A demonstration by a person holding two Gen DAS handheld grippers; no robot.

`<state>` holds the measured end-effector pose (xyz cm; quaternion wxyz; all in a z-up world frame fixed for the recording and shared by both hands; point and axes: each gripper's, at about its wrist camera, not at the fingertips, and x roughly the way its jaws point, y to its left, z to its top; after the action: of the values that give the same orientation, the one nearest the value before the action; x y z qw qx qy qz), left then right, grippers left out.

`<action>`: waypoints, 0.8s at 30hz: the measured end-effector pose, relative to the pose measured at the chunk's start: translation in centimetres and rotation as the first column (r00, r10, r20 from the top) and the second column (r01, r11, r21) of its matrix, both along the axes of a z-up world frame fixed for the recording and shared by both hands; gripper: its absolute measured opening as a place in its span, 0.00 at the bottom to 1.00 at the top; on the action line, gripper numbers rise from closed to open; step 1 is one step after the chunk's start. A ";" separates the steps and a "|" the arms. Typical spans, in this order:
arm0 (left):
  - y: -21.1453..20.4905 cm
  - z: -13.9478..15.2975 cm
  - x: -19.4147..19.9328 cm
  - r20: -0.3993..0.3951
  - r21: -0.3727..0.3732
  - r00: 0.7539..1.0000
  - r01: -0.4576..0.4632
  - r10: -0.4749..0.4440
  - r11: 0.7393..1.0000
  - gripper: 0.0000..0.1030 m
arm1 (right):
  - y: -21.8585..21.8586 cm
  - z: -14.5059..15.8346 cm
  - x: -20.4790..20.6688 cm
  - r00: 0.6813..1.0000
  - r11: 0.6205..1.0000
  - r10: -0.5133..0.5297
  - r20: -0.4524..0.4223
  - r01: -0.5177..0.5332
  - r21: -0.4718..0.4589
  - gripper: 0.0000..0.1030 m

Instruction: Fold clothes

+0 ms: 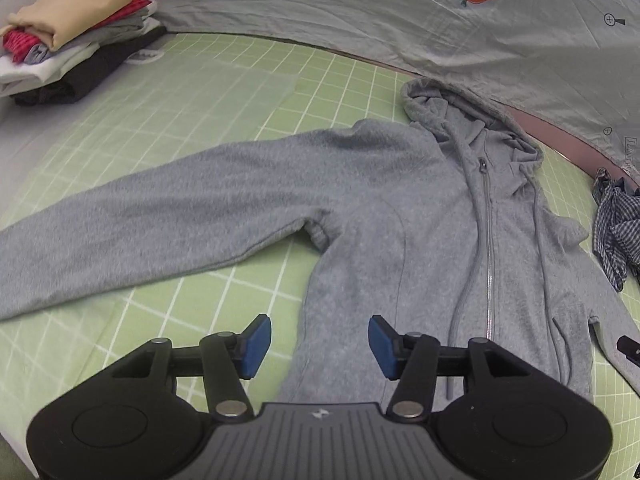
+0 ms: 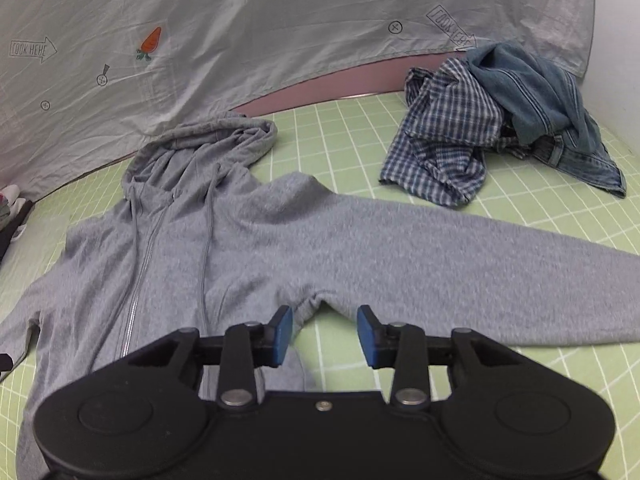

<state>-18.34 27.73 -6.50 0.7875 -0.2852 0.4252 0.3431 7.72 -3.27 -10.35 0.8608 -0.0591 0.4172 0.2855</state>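
A grey zip-up hoodie (image 1: 384, 208) lies flat, front up, on the green grid mat (image 1: 224, 80), hood toward the far side and both sleeves spread outward. My left gripper (image 1: 319, 342) is open, hovering over the hoodie's left side edge below the armpit, with nothing between its blue pads. In the right wrist view the same hoodie (image 2: 248, 232) fills the middle, its right sleeve running out to the right. My right gripper (image 2: 325, 334) is open just in front of the right armpit, holding nothing.
A stack of folded clothes (image 1: 72, 36) sits at the far left of the mat. A crumpled pile of a checked shirt (image 2: 444, 136) and denim garment (image 2: 544, 96) lies at the far right. A grey printed sheet (image 2: 240, 32) hangs behind the mat.
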 end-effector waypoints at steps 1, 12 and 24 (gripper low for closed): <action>0.8 0.2 1.1 0.004 0.014 1.000 0.018 -0.018 1.000 0.54 | 1.0 0.1 0.8 1.000 1.000 0.009 0.009 -0.009 0.006 0.32; 9.5 -0.1 15.0 0.008 0.052 0.994 0.109 -0.109 0.993 0.59 | 13.2 -1.5 10.2 1.000 0.999 0.010 -0.001 -0.010 0.034 0.31; 14.3 -4.7 24.5 0.084 -0.042 0.960 0.270 -0.266 0.962 0.60 | 20.4 -5.5 13.8 0.986 0.988 0.153 -0.067 -0.152 0.031 0.39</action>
<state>6.11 42.03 -11.21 0.8348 -0.2592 0.4378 0.2106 21.53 17.18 -15.83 0.8222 -0.0698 0.4373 0.3577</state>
